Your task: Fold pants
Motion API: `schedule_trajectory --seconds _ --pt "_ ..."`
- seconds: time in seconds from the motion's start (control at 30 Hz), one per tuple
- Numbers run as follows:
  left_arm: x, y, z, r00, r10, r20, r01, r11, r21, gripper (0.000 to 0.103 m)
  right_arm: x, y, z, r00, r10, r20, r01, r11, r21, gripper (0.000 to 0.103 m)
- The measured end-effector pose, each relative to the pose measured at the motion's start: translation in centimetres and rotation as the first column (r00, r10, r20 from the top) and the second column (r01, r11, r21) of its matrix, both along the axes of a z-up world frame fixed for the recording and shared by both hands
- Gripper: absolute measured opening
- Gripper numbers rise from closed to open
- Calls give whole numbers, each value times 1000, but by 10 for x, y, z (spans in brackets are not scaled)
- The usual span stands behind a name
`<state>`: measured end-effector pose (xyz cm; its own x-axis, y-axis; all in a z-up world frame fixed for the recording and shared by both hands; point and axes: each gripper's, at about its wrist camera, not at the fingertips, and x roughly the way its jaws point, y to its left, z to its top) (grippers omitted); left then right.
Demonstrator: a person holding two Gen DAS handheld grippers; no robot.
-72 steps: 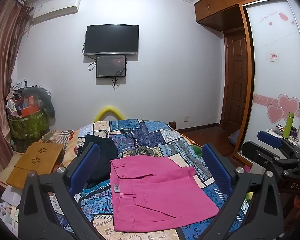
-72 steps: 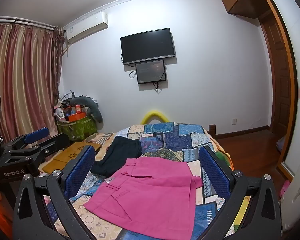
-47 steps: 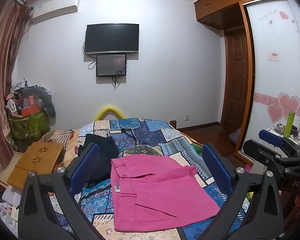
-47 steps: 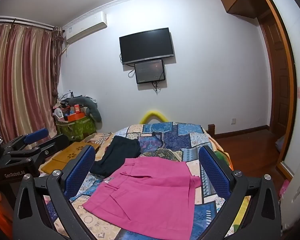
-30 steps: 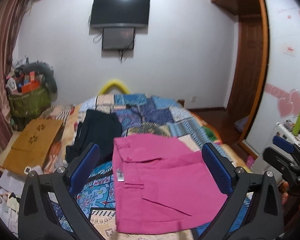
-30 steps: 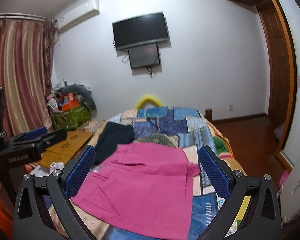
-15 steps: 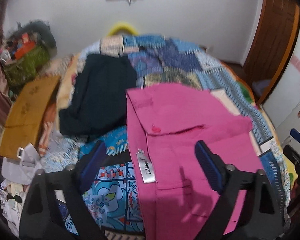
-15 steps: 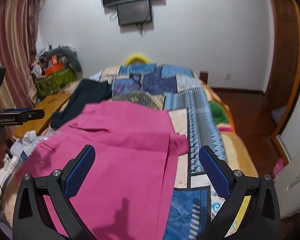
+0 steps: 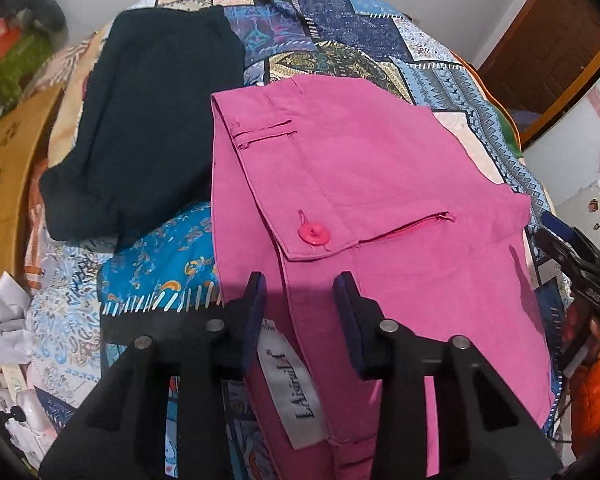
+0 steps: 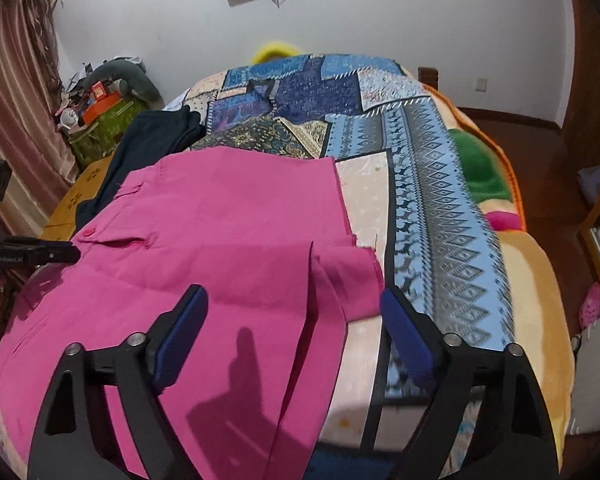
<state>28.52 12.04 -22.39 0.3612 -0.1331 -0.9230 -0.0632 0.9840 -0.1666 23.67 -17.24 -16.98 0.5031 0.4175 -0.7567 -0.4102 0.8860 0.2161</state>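
Pink shorts [image 9: 380,184] lie flat on a patchwork bed, with a pink button [image 9: 313,234] at the waistband and a white label [image 9: 290,392] near my left gripper. My left gripper [image 9: 300,300] hangs low over the waistband edge, its jaws partly closed with a gap still between them and nothing held. In the right wrist view the shorts [image 10: 204,232] fill the left half. My right gripper [image 10: 294,320] is open over the leg hems, with nothing between its fingers.
A dark folded garment [image 9: 148,120] lies on the bed to the left of the shorts. The patchwork bedspread [image 10: 428,184] stretches to the right. A wooden tray [image 9: 4,184] and a cluttered basket [image 10: 100,120] stand left of the bed. The wooden floor [image 10: 540,152] lies to the right.
Both grippers have dropped from a raised view of the room down close over the shorts. The left jaws have narrowed from wide open to a small gap.
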Motion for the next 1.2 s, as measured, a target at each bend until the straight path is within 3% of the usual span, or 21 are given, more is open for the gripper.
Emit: schedule_trajectory --seconds 0.13,0.23,0.33,0.4,0.5,0.67,0.9,1.13,1.2 --pt "5 6 -6 1000 -23 -14 23 998 -65 37 12 6 -8 998 42 -42 -41 999 13 79" --pt "5 8 -9 999 -31 -12 30 996 -83 34 18 10 -14 995 72 -64 -71 997 7 66" --pt "4 5 -8 999 -43 -3 43 997 -60 18 22 13 -19 993 89 -80 -90 996 -2 52" --pt "4 3 -8 999 -49 -1 49 998 -33 8 24 14 -21 992 94 -90 -94 996 -1 33" --pt "1 0 -7 997 -70 15 70 998 -4 6 29 13 -27 991 81 -104 -83 997 -10 8" --pt "-7 3 -6 998 -44 44 43 999 33 6 32 6 -32 990 57 -128 -55 998 24 4" --pt "-16 -6 -12 997 -24 76 14 991 131 7 32 17 -39 991 54 -119 -62 996 -64 4" --pt "-16 -1 1 996 -52 69 44 992 116 11 28 21 -27 992 86 -92 -97 987 -127 5" --pt "-19 -2 11 994 -64 94 51 990 130 14 25 19 -17 993 92 -73 -102 985 -136 10"
